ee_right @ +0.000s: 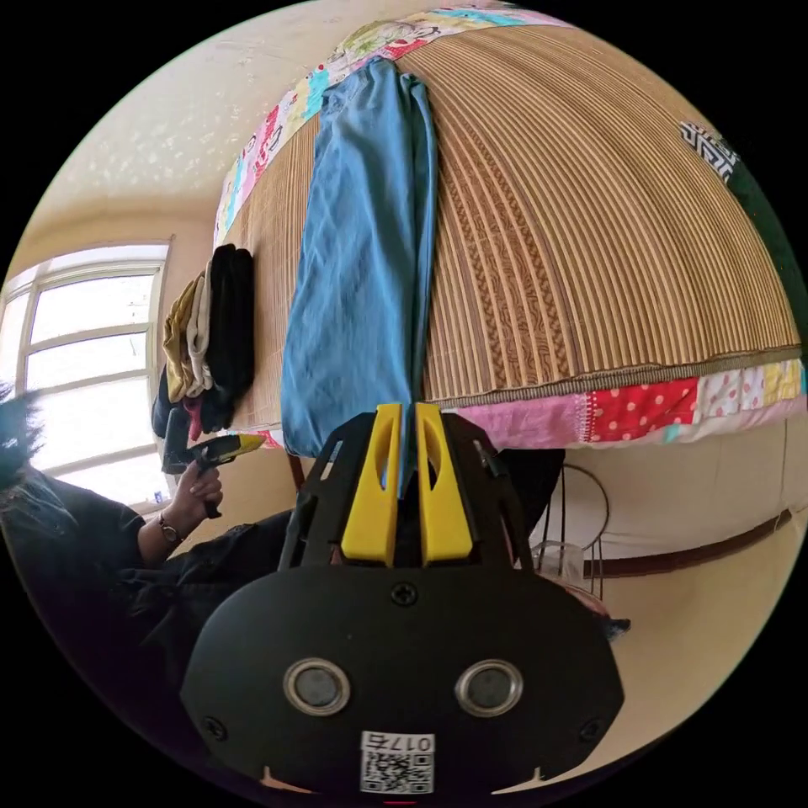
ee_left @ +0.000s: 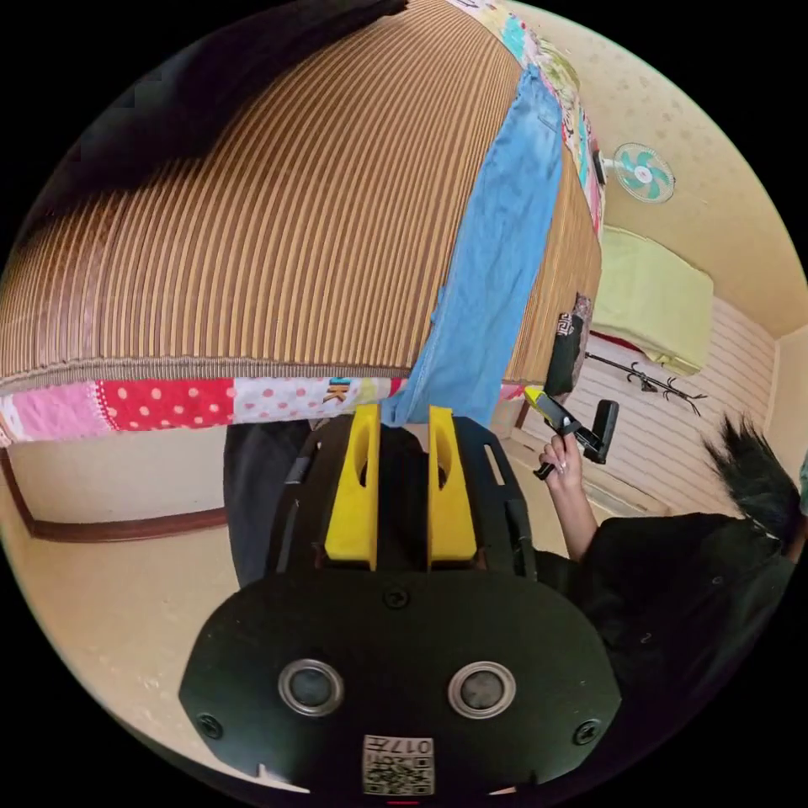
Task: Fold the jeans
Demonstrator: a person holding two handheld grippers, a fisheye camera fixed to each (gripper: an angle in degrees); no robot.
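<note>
Blue denim jeans [ee_right: 358, 252] lie stretched in one long strip over a brown striped woven bed mat [ee_right: 606, 236], running from the top centre of the right gripper view down to the frame's middle, where the cloth hangs off the mat's edge. There the right gripper [ee_right: 403, 425], yellow-jawed on a black body, has its two jaws close together with a thin fold of the denim pinched between them.

In the left gripper view the same jeans [ee_left: 505, 244] cross the mat [ee_left: 252, 236] from upper right to centre, and the left gripper [ee_left: 403, 425] meets the hanging end. Its yellow jaws sit a little apart with blue cloth at their tips; whether both press on it I cannot tell.

Below the mat runs a patchwork quilt border [ee_left: 168, 404], pink and red with white dots; a patch near centre carries letters too cut off to read. A square code sticker [ee_left: 398, 764] sits on each gripper body at bottom centre.

At right in the left gripper view, a hand [ee_left: 562, 459] holds the other gripper. A green wall fan [ee_left: 643, 172] hangs upper right. In the right gripper view, a stack of folded clothes [ee_right: 206, 337] rests on the mat at left, beside a bright window [ee_right: 84, 353].
</note>
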